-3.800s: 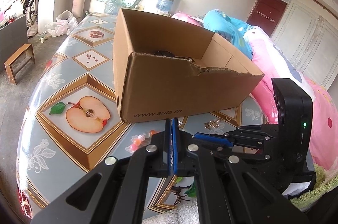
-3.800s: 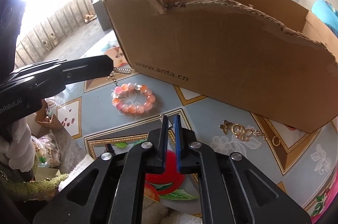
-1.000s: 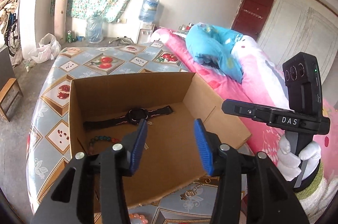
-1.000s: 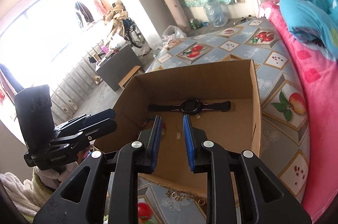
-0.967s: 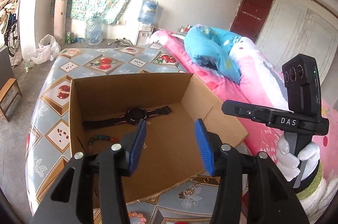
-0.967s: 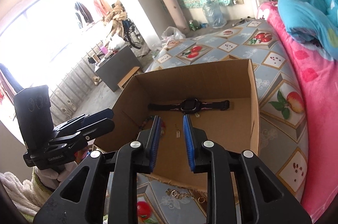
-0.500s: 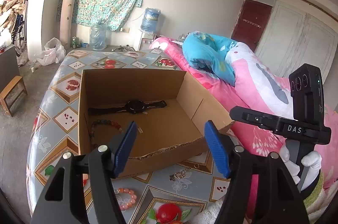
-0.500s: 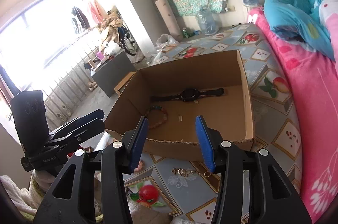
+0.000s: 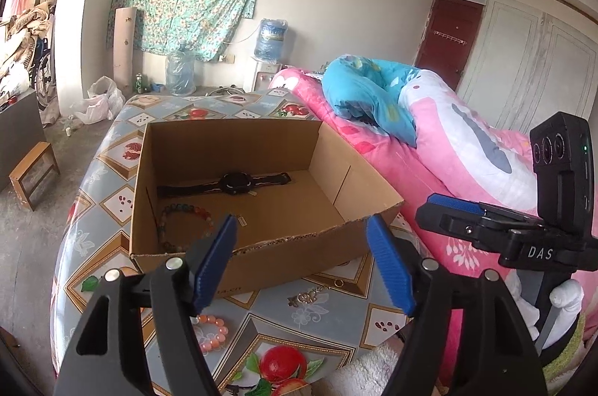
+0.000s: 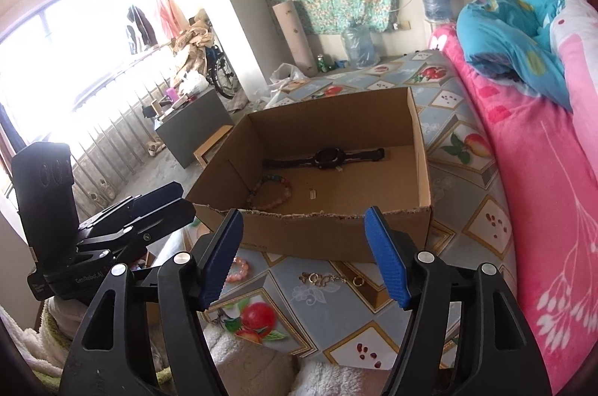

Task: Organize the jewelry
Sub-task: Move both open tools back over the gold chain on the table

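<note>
White letters "DAS" stand on the black body of the right hand-held gripper (image 9: 433,214), seen from the left wrist. On the left hand-held gripper (image 10: 175,200), small pale lettering reads roughly "GenRobot.AI". Print on the cardboard box (image 9: 299,257) front is too small to read.

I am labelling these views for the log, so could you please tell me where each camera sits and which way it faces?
Left wrist: sits on the left tongs, open, looking over the cardboard box toward the bed; the right tongs and a white-gloved hand show.
Right wrist: sits on the right tongs, open, facing the box and window; the left tongs show.
Both share the box, the black watch and the pink bead bracelet.
</note>
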Action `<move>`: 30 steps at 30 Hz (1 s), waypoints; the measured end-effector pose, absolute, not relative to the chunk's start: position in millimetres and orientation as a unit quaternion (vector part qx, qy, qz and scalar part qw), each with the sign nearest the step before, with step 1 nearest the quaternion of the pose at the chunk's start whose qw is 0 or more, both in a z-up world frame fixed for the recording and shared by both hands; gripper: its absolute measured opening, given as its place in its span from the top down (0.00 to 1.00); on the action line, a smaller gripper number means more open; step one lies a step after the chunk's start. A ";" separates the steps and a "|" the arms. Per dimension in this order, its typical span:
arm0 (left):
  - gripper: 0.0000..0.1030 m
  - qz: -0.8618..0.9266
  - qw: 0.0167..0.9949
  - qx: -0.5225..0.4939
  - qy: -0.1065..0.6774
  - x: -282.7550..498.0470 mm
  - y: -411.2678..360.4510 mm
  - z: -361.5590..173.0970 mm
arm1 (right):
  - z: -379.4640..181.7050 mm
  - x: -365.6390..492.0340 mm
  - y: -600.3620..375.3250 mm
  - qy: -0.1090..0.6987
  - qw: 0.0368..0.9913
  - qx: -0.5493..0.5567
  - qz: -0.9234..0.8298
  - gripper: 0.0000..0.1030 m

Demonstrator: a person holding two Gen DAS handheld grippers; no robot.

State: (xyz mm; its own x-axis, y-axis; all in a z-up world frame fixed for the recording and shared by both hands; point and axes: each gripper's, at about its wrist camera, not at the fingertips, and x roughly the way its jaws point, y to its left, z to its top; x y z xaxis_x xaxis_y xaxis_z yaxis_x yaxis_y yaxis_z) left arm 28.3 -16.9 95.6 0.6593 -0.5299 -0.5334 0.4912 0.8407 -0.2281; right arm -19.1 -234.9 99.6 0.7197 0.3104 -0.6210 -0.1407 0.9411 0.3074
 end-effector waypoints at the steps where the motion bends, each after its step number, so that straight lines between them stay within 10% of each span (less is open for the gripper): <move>1: 0.32 -0.278 0.910 -0.033 0.305 27.6 -17.8 93.4 | 96.4 -21.5 -236.3 0.356 0.920 0.118 0.117 0.35; 30: 0.32 -0.237 0.880 0.098 0.399 14.9 -66.6 -21.4 | -22.5 -45.1 -244.0 0.444 0.894 0.053 0.020 0.24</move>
